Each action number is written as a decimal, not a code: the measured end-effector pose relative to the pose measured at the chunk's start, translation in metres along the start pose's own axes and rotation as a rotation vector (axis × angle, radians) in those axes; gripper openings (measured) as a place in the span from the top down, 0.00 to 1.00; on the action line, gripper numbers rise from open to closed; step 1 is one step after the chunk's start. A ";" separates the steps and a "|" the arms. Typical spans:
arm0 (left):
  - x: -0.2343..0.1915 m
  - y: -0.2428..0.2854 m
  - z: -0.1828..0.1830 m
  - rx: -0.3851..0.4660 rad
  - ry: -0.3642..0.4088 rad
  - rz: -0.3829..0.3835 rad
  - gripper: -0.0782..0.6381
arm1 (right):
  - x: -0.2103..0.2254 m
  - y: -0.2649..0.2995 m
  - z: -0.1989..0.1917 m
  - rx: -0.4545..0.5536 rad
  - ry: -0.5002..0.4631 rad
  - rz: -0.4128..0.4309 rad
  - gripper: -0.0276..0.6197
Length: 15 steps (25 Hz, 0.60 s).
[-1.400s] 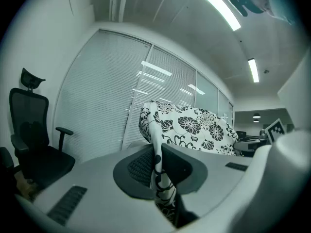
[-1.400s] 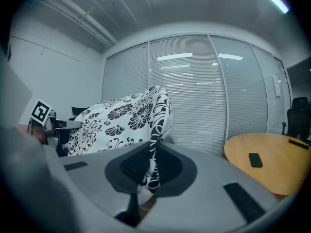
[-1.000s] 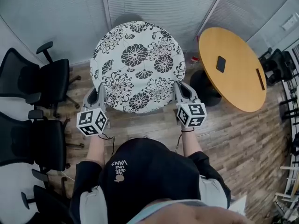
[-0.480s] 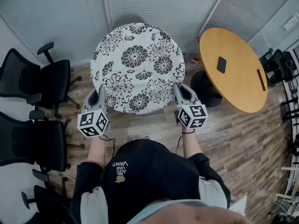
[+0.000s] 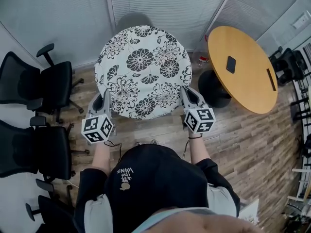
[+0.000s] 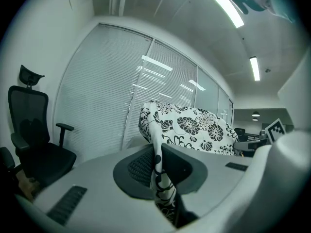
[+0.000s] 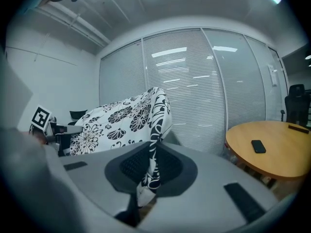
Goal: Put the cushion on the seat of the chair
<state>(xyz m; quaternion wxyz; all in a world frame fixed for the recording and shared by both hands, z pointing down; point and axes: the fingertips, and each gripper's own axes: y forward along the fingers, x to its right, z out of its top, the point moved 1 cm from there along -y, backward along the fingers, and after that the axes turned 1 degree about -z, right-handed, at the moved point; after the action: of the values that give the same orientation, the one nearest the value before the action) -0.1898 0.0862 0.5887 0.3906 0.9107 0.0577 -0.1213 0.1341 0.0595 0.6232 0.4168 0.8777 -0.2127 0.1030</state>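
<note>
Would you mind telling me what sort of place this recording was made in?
Most likely an office meeting room: black mesh swivel chairs with armrests stand along one side, a round wooden table stands on the wood-plank floor, and slatted white blinds cover the partition walls.

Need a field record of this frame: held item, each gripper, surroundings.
held item: round floral cushion, black print on white
left gripper: shut on the cushion's near-left edge
right gripper: shut on its near-right edge
grey chair: only its top shows beyond the cushion
right side: round wooden table with a dark phone on it
left side: black office chairs
</note>
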 end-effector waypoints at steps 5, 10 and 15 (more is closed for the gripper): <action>-0.002 0.001 0.000 -0.006 0.002 -0.013 0.83 | -0.003 -0.001 -0.002 -0.005 0.005 -0.012 0.90; -0.003 0.004 0.000 -0.019 0.001 -0.012 0.83 | -0.004 0.000 -0.002 -0.011 0.014 -0.018 0.90; -0.005 0.007 -0.004 -0.015 0.011 -0.008 0.83 | 0.000 0.005 -0.007 -0.001 0.015 -0.016 0.90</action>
<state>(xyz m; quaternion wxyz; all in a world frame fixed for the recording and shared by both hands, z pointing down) -0.1922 0.0840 0.5973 0.3964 0.9083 0.0644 -0.1173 0.1315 0.0624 0.6308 0.4195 0.8785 -0.2026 0.1063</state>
